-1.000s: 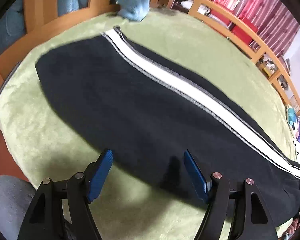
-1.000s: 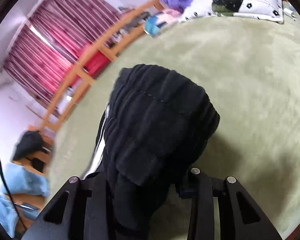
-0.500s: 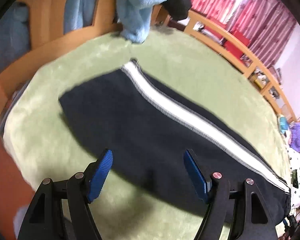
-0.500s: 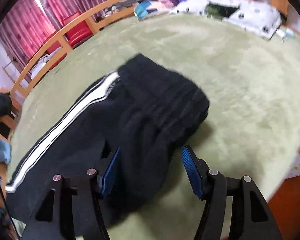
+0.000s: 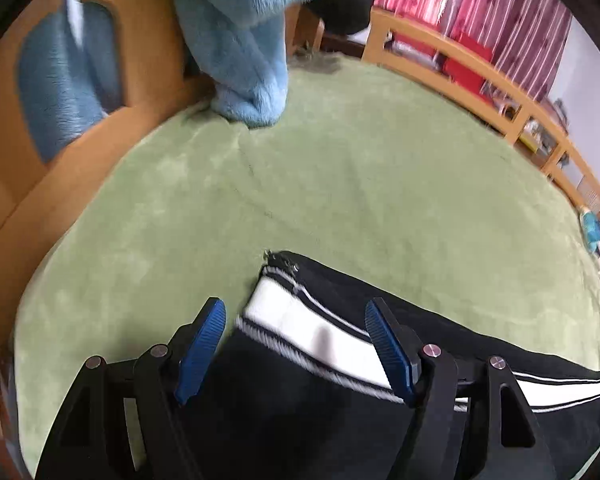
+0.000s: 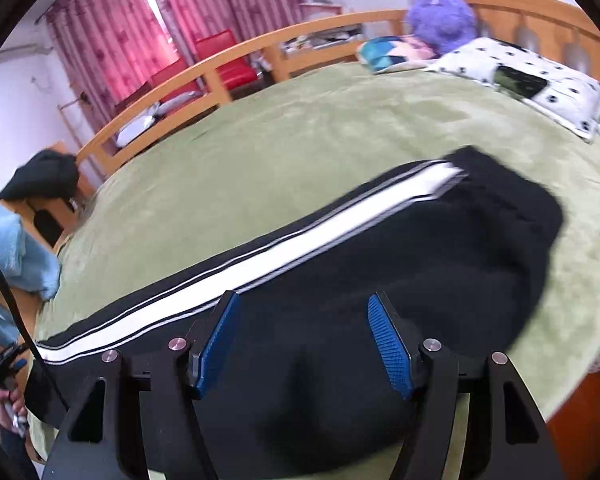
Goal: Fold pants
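Black pants with a white side stripe lie flat along the green bed cover. The ribbed waistband end is at the right. My right gripper is open and empty, hovering over the upper part of the pants. In the left wrist view the hem end of the pants with the white stripe lies between the open blue pads of my left gripper, which is empty.
A blue fleece hangs over the wooden footboard. A wooden bed rail runs along the far side. A spotted pillow, a purple plush and a black garment sit at the bed's ends.
My right gripper let go of the waistband, opened and drew back; the waistband now lies flat. My left gripper moved over the hem end of the pants.
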Available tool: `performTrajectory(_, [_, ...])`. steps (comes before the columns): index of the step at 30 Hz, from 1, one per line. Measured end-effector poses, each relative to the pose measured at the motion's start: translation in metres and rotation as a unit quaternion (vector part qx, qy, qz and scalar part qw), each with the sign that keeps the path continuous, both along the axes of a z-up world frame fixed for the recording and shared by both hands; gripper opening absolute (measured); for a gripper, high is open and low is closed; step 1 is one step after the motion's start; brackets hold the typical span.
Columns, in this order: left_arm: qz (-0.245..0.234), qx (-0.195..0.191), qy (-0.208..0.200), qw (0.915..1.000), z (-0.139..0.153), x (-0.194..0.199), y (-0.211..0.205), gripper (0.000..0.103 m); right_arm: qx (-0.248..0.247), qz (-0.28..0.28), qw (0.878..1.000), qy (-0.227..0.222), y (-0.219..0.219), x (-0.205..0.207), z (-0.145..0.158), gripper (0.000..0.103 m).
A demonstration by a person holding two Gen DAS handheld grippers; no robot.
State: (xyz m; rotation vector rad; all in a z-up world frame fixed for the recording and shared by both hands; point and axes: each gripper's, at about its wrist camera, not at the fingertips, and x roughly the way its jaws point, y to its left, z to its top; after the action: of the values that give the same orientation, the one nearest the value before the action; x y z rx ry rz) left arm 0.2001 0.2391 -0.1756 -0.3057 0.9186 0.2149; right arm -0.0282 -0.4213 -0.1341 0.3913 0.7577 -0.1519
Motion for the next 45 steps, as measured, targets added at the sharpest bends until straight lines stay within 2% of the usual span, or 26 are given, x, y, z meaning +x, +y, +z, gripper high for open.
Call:
performTrajectory(2, [-0.002, 0.005, 0.019, 0.9998, -0.011, 0.015, 0.003, 0.062, -0.007, 0.012, 1.0, 0.012, 0.011, 0.008, -0.008, 0.065])
performTrajectory(4, [-0.021, -0.003, 0.032, 0.9993, -0.021, 0.027, 0.004, 0.034, -0.021, 0.012, 0.999, 0.035, 0.016, 0.017, -0.018, 0.065])
performTrajectory(5, [-0.032, -0.006, 0.035, 0.9989, -0.025, 0.032, 0.003, 0.025, -0.019, 0.012, 0.999, 0.041, 0.016, 0.021, -0.022, 0.065])
performTrajectory(7, [-0.026, -0.025, 0.001, 0.9993, -0.02, 0.031, 0.008, 0.019, -0.016, 0.011, 0.999, 0.047, 0.015, 0.027, -0.026, 0.065])
performTrajectory(8, [-0.017, -0.036, -0.055, 0.9977, -0.004, 0.02, 0.012, 0.019, -0.018, 0.01, 0.999, 0.048, 0.016, 0.03, -0.026, 0.065])
performTrajectory(10, [-0.038, -0.001, -0.09, 0.9952, 0.021, 0.014, 0.008, 0.019, -0.025, 0.006, 0.998, 0.048, 0.016, 0.034, -0.027, 0.065])
performTrajectory(11, [-0.031, 0.003, -0.105, 0.994, 0.025, 0.012, 0.008, 0.019, -0.023, 0.003, 0.999, 0.046, 0.016, 0.035, -0.028, 0.065])
performTrajectory(12, [-0.028, 0.002, -0.098, 0.9948, 0.019, 0.018, 0.008, 0.02, -0.019, 0.002, 0.999, 0.046, 0.016, 0.037, -0.029, 0.065])
performTrajectory(14, [-0.024, 0.017, -0.04, 0.9988, -0.007, 0.039, 0.009, 0.023, -0.006, 0.006, 0.999, 0.052, 0.018, 0.042, -0.032, 0.065])
performTrajectory(16, [-0.012, 0.009, 0.04, 0.9991, -0.036, 0.053, 0.013, 0.039, -0.007, 0.012, 0.998, 0.06, 0.023, 0.046, -0.035, 0.065])
performTrajectory(17, [-0.006, 0.009, 0.051, 0.9986, -0.04, 0.053, 0.015, 0.043, -0.01, 0.017, 0.998, 0.063, 0.025, 0.048, -0.036, 0.065])
performTrajectory(19, [0.014, 0.022, 0.03, 0.9992, -0.029, 0.038, 0.019, 0.066, -0.019, 0.031, 0.997, 0.069, 0.031, 0.049, -0.038, 0.065])
performTrajectory(22, [0.015, 0.032, 0.0, 0.9994, 0.0, 0.007, 0.016, 0.07, -0.052, 0.042, 0.995, 0.076, 0.041, 0.044, -0.041, 0.065])
performTrajectory(25, [-0.032, 0.008, -0.014, 0.9994, 0.019, -0.027, -0.002, 0.077, -0.062, 0.06, 0.991, 0.107, 0.048, 0.046, -0.057, 0.069])
performTrajectory(27, [-0.056, 0.027, -0.011, 0.998, 0.018, -0.048, -0.026, 0.08, -0.092, 0.077, 0.979, 0.164, 0.056, 0.053, -0.082, 0.07])
performTrajectory(28, [-0.062, 0.032, -0.004, 0.9975, 0.011, -0.055, -0.033, 0.08, -0.117, 0.087, 0.975, 0.168, 0.062, 0.053, -0.086, 0.069])
performTrajectory(30, [-0.068, 0.026, 0.037, 0.9967, -0.022, -0.069, -0.041, 0.08, -0.151, 0.103, 0.971, 0.156, 0.07, 0.046, -0.075, 0.068])
performTrajectory(32, [-0.046, 0.023, 0.075, 0.9959, -0.052, -0.07, -0.03, 0.076, -0.125, 0.1, 0.98, 0.117, 0.067, 0.027, -0.056, 0.066])
performTrajectory(33, [-0.047, 0.021, 0.072, 0.9961, -0.057, -0.073, -0.027, 0.075, -0.1, 0.088, 0.987, 0.094, 0.063, 0.014, -0.047, 0.066])
performTrajectory(36, [-0.032, 0.057, 0.08, 0.9947, -0.042, -0.083, -0.044, 0.075, -0.057, 0.083, 0.994, 0.047, 0.065, -0.018, -0.035, 0.067])
performTrajectory(38, [-0.056, 0.038, 0.058, 0.996, -0.031, -0.093, -0.065, 0.075, -0.061, 0.09, 0.994, 0.03, 0.08, -0.026, -0.039, 0.071])
performTrajectory(40, [-0.095, 0.016, 0.044, 0.9943, -0.017, -0.1, -0.094, 0.075, -0.069, 0.097, 0.992, 0.041, 0.097, -0.02, -0.054, 0.075])
performTrajectory(41, [-0.113, 0.005, 0.037, 0.9929, -0.01, -0.104, -0.112, 0.075, -0.084, 0.09, 0.991, 0.046, 0.106, -0.016, -0.063, 0.082])
performTrajectory(43, [-0.144, -0.017, 0.027, 0.9891, -0.004, -0.108, -0.147, 0.076, -0.156, 0.094, 0.982, 0.052, 0.131, -0.011, -0.08, 0.089])
performTrajectory(44, [-0.166, -0.026, 0.026, 0.9854, -0.002, -0.109, -0.17, 0.076, -0.221, 0.104, 0.968, 0.051, 0.149, -0.012, -0.087, 0.09])
performTrajectory(45, [-0.183, -0.034, 0.023, 0.9822, 0.0, -0.109, -0.191, 0.076, -0.246, 0.112, 0.961, 0.051, 0.153, -0.014, -0.088, 0.09])
